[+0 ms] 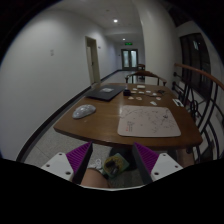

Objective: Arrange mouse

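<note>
My gripper hangs open, holding nothing, short of the table; the mouse sits at eleven o'clock beside the laptop, so I'd approach level and straddle it squarely

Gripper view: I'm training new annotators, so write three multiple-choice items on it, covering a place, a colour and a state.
1. Where is the white sheet? A on the wooden table; B on the floor; C on a chair.
2. What colour are the finger pads? A green; B magenta; C yellow.
3. How is the gripper? A shut on the sheet; B shut on a laptop; C open.
Key: A, it lies flat on the tabletop; B, both inner faces show magenta; C, its fingers stand apart, short of the table.
</note>
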The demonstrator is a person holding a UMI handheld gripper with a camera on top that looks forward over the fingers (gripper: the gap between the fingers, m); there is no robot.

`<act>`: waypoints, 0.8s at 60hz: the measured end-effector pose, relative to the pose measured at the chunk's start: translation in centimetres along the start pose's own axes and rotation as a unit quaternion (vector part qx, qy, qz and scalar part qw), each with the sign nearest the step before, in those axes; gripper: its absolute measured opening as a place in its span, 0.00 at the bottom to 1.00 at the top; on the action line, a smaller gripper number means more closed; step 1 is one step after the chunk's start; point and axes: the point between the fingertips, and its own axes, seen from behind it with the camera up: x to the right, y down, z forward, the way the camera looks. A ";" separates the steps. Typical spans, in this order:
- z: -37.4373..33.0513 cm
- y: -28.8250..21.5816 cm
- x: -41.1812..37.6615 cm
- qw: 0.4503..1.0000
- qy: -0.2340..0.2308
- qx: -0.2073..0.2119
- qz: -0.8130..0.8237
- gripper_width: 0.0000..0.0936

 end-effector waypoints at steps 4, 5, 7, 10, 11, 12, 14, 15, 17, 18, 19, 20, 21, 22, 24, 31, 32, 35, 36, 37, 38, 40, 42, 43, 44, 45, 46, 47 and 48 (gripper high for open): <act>0.3 -0.1 -1.0 1.000 -0.010 0.000 -0.015 0.89; 0.5 -0.2 -1.2 1.000 -0.013 0.000 -0.019 0.89; 1.0 -0.6 -1.2 0.999 -0.022 0.001 -0.026 0.89; 2.1 -0.8 -4.6 0.999 -0.032 0.001 -0.033 0.89; 2.4 -0.8 -4.9 0.999 -0.037 0.001 -0.034 0.89; 2.8 -0.8 -5.1 0.999 -0.041 0.000 -0.035 0.89; 4.0 -1.1 -5.8 0.998 -0.053 0.001 -0.036 0.89; 4.6 -1.6 -7.6 0.998 -0.057 0.000 -0.037 0.89; 5.4 -1.5 -8.4 0.997 -0.067 -0.004 -0.038 0.89; 6.0 -1.6 -8.7 0.997 -0.073 -0.005 -0.040 0.89; 6.6 -1.7 -9.2 0.996 -0.078 -0.006 -0.042 0.89; 7.7 -2.1 -10.4 0.996 -0.082 -0.008 -0.043 0.89; 8.1 -2.2 -10.7 0.995 -0.085 -0.009 -0.044 0.89; 8.6 -2.2 -11.0 0.995 -0.088 -0.011 -0.045 0.89; 9.5 -2.3 -11.8 0.994 -0.097 -0.015 -0.050 0.88; 13.8 -3.2 -15.5 0.990 -0.123 -0.043 -0.046 0.88; 14.1 -3.2 -15.8 0.990 -0.125 -0.047 -0.045 0.88; 17.0 -4.2 -17.1 0.990 -0.122 -0.055 -0.043 0.88; 17.3 -4.2 -17.2 0.990 -0.122 -0.058 -0.043 0.88; 17.6 -4.2 -17.4 0.990 -0.120 -0.062 -0.043 0.88; 17.9 -4.1 -17.4 0.990 -0.118 -0.066 -0.044 0.88; 18.5 -4.8 -17.3 0.991 -0.108 -0.058 -0.051 0.87; 20.5 -5.4 -17.6 0.992 -0.097 -0.058 -0.058 0.87; 20.8 -5.7 -17.6 0.992 -0.093 -0.057 -0.060 0.86; 21.0 -5.8 -17.6 0.993 -0.088 -0.058 -0.060 0.87; 21.3 -5.9 -17.5 0.993 -0.082 -0.059 -0.060 0.87; 21.6 -6.2 -17.5 0.993 -0.078 -0.059 -0.060 0.87; 21.8 -6.2 -17.5 0.994 -0.075 -0.061 -0.060 0.87; 22.7 -6.7 -17.7 0.994 -0.073 -0.061 -0.060 0.87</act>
